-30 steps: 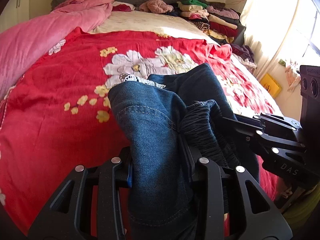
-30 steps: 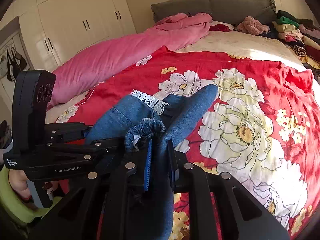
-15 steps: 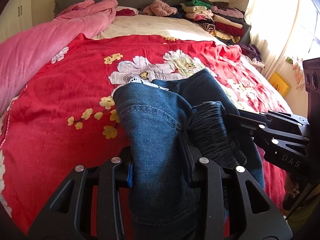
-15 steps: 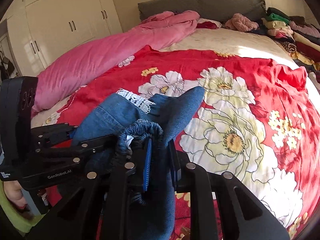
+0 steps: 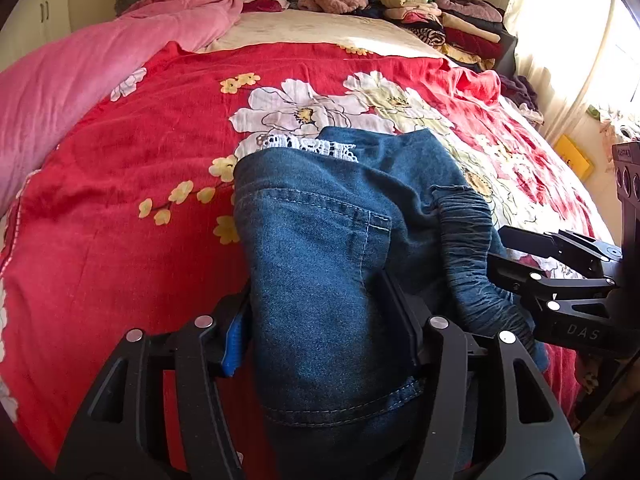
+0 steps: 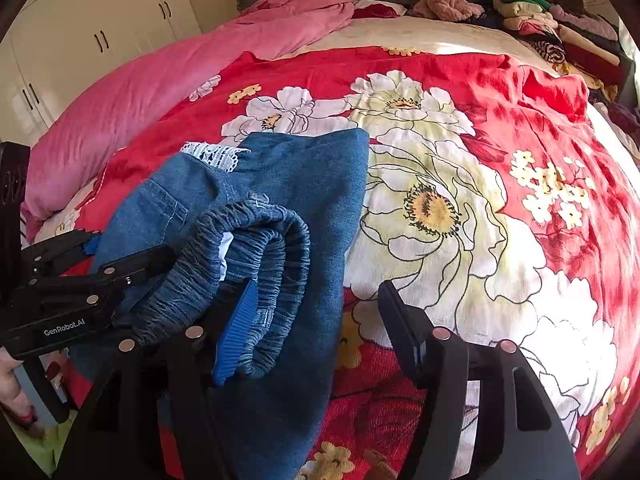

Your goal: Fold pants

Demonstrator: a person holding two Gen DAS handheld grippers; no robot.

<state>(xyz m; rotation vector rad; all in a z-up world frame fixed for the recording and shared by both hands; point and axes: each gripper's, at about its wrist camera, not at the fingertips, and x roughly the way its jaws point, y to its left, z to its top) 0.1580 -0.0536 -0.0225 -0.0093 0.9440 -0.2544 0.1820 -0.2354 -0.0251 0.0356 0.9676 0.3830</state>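
Blue denim pants (image 5: 320, 248) lie in a folded bundle on the red floral bedspread (image 5: 120, 184), with a white lace trim (image 5: 308, 146) at the far end. My left gripper (image 5: 316, 308) has its jaws opening; the denim fills the gap between them. In the right wrist view the pants (image 6: 304, 184) show their gathered elastic waistband (image 6: 256, 240), which rests against one blue pad (image 6: 236, 328). The right gripper (image 6: 316, 300) is opening wide, its other finger standing clear over the bedspread (image 6: 500, 240). The two grippers are close side by side: the right gripper (image 5: 508, 252) shows beside the waistband (image 5: 464, 232).
A pink duvet (image 5: 80, 80) lies along the bed's left side. Stacked folded clothes (image 5: 448, 20) line the far right by the headboard. White wardrobe doors (image 6: 88, 40) stand beyond the bed. A person's hand (image 6: 12, 384) holds the left gripper (image 6: 128, 248).
Both grippers sank toward the bed with the pants. Their jaws have spread apart, the right far more, and the waistband has slipped free of its grip and now loops open.
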